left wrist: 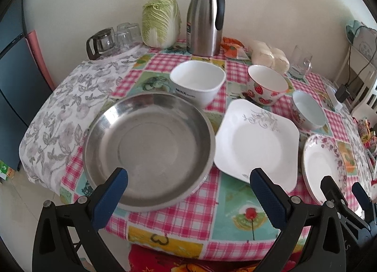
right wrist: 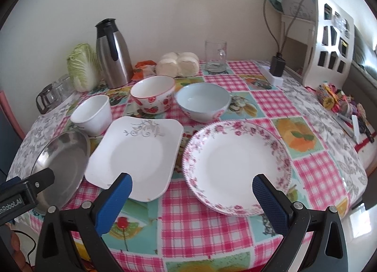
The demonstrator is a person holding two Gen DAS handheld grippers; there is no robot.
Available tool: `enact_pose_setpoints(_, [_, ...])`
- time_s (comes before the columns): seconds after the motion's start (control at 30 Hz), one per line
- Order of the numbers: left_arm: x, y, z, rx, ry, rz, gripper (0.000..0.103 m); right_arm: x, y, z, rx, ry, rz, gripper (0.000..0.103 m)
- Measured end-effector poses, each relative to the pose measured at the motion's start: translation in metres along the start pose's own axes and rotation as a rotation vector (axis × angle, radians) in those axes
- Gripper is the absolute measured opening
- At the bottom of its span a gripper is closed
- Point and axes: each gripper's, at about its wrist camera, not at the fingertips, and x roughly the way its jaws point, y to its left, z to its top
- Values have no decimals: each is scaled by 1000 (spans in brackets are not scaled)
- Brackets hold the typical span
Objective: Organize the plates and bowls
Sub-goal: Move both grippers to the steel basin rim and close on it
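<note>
Left gripper [left wrist: 188, 184] jaws apart, empty, hovering at near rim of steel plate [left wrist: 148, 151]. Right gripper [right wrist: 192, 189] also apart, over floral plate [right wrist: 235, 165]. Square plate [right wrist: 136, 154] lies between them; my left seems slightly nearer.

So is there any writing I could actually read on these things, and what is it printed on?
"M&X", partly legible, with smaller blurred words after it: on the side of the white square bowl.
"nRobot.AI", its start cut off by the picture's edge: on the left gripper body, seen from the right wrist camera.
A label on the steel thermos jug: too small and blurred to read.
Nothing else is readable.
</note>
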Motion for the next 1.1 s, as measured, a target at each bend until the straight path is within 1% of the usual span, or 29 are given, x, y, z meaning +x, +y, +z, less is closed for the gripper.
enact_pose_setpoints(0.1, [4,4,6,5,-30,39,103,6,10,4,-13,1,9,103])
enact_pose_setpoints(0.2, [6,9,12,17,-61,61,103,14,21,8,-25,5,11,103])
enact_pose_setpoints(0.3, [10,18,20,5,-62,83,103,22,30,12,-20,15,16,103])
enact_pose_setpoints(0.43, [17,34,34,-50,-46,55,103,32,46,18,-31,33,19,103])
enact_pose_setpoints(0.5, [18,43,42,-86,-54,59,103,35,55,23,-46,31,26,103])
enact_pose_setpoints(0.57, [20,55,50,-136,-61,64,103,37,62,27,-56,26,38,103])
enact_pose_setpoints(0.67, [26,71,57,-193,-56,47,103,41,76,32,-65,28,69,103])
enact_pose_setpoints(0.73, [34,84,62,-236,-37,20,103,46,87,34,-75,34,92,103])
enact_pose_setpoints(0.87, [48,112,73,-345,-5,-69,103,55,109,35,-107,44,137,103])
enact_pose_setpoints(0.9, [50,117,76,-358,4,-70,103,56,115,34,-116,45,148,103])
enact_pose_setpoints(0.97, [56,126,81,-365,30,-51,103,62,128,33,-142,54,170,103])
enact_pose_setpoints(1.1, [78,146,78,-390,155,46,103,71,152,30,-196,75,220,102])
